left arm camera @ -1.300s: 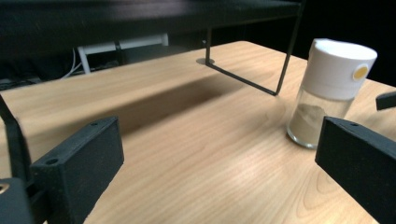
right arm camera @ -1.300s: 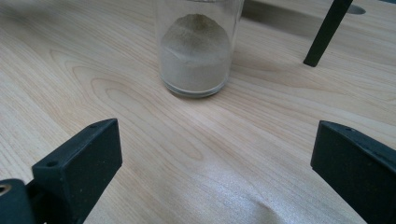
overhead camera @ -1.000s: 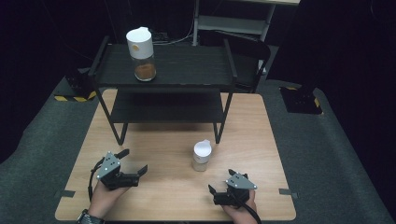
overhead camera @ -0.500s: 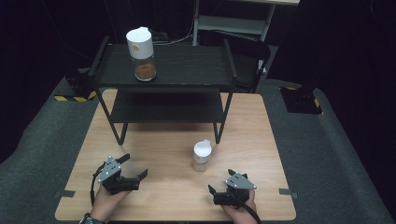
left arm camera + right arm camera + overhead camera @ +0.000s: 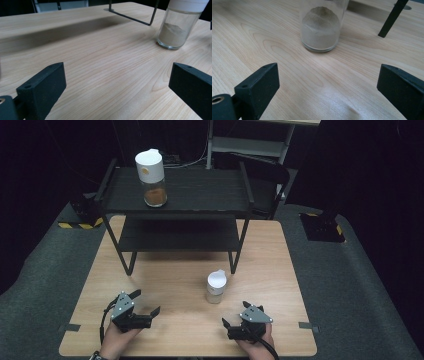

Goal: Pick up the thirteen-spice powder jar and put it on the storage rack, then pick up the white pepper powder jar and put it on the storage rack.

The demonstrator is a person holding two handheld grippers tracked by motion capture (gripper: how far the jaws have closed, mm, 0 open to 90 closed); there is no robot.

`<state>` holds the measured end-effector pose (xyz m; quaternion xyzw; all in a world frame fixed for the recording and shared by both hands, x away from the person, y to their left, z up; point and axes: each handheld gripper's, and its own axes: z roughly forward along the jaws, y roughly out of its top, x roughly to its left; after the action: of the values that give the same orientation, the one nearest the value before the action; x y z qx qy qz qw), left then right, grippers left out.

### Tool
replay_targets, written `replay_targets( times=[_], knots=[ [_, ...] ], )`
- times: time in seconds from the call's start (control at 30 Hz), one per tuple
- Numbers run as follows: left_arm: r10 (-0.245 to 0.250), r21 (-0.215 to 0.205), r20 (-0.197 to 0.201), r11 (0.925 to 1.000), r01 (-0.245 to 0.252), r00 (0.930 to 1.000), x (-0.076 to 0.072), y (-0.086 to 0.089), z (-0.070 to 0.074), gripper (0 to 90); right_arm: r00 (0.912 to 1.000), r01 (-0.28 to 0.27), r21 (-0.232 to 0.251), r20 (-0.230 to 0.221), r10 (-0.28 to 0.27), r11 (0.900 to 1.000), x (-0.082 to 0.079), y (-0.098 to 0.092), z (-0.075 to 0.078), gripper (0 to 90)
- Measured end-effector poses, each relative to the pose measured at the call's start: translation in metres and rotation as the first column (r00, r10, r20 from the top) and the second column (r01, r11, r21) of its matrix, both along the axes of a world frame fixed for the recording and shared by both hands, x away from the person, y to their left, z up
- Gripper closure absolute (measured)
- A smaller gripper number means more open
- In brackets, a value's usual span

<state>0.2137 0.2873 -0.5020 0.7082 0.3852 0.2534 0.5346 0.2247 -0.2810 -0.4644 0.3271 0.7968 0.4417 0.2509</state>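
As the left claw (image 5: 134,312) slides back toward the desk (image 5: 165,270) edge, jaws spread and empty like the right claw's (image 5: 240,327), the small pale-powder jar (image 5: 216,286) stands untouched between them, suggesting no grasp has begun.

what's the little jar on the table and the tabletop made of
Small jar: looks like clear glass, since the pale powder shows through its shiny wall; its white cap is probably plastic. Tabletop: light wood or wood-look laminate, matte, with visible grain lines.
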Motion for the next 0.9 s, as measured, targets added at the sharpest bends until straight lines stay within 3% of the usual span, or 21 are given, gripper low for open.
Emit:
replay_targets(
  times=[0.1,0.2,0.3,0.43,0.53,0.6,0.67,0.7,0.8,0.9],
  knots=[
    [0.007,-0.016,0.037,0.9998,-0.006,0.9993,-0.008,0.000,-0.006,1.0,0.9997,-0.013,-0.002,0.019,0.013,1.000,-0.001,0.001,-0.001,4.6],
    [0.002,-0.002,0.049,1.0000,-0.001,0.9988,-0.009,-0.001,-0.006,0.8,0.9990,-0.028,-0.003,0.035,0.028,1.000,-0.002,0.001,-0.001,4.1],
    [0.003,0.021,0.043,0.9998,-0.004,0.9991,-0.008,-0.005,-0.003,0.5,0.9989,-0.024,-0.001,0.042,0.024,1.000,-0.004,0.001,0.000,2.1],
    [0.006,0.024,0.029,0.9997,-0.007,0.9996,-0.006,-0.006,-0.001,0.4,0.9999,-0.003,0.012,0.012,0.003,1.000,-0.002,0.000,0.002,0.0],
    [-0.033,0.045,0.024,0.9985,0.032,0.9992,-0.002,-0.004,0.001,0.6,0.9994,0.001,0.030,0.035,-0.002,1.000,-0.004,-0.003,0.004,0.1],
    [-0.027,0.050,0.012,0.9984,0.026,0.9996,-0.002,-0.005,0.003,0.4,0.9989,0.007,0.023,0.047,-0.008,1.000,-0.006,-0.003,0.004,0.1],
    [-0.022,0.050,0.004,0.9985,0.022,0.9997,-0.002,-0.006,0.004,0.8,0.9989,0.006,0.021,0.045,-0.007,1.000,-0.006,-0.003,0.004,0.1],
    [-0.051,0.049,0.009,0.9975,0.051,0.9986,-0.001,-0.002,0.003,0.6,0.9993,0.002,0.020,0.036,-0.003,1.000,-0.005,-0.003,0.004,0.1],
    [-0.061,0.029,0.009,0.9977,0.060,0.9981,-0.001,0.001,0.001,0.6,0.9995,0.003,0.019,0.032,-0.003,1.000,-0.005,-0.003,0.004,0.2],
    [-0.051,0.024,0.002,0.9984,0.050,0.9987,-0.001,0.001,0.002,0.4,0.9992,0.001,0.024,0.041,-0.002,1.000,-0.006,-0.004,0.003,0.1]
  ],
)
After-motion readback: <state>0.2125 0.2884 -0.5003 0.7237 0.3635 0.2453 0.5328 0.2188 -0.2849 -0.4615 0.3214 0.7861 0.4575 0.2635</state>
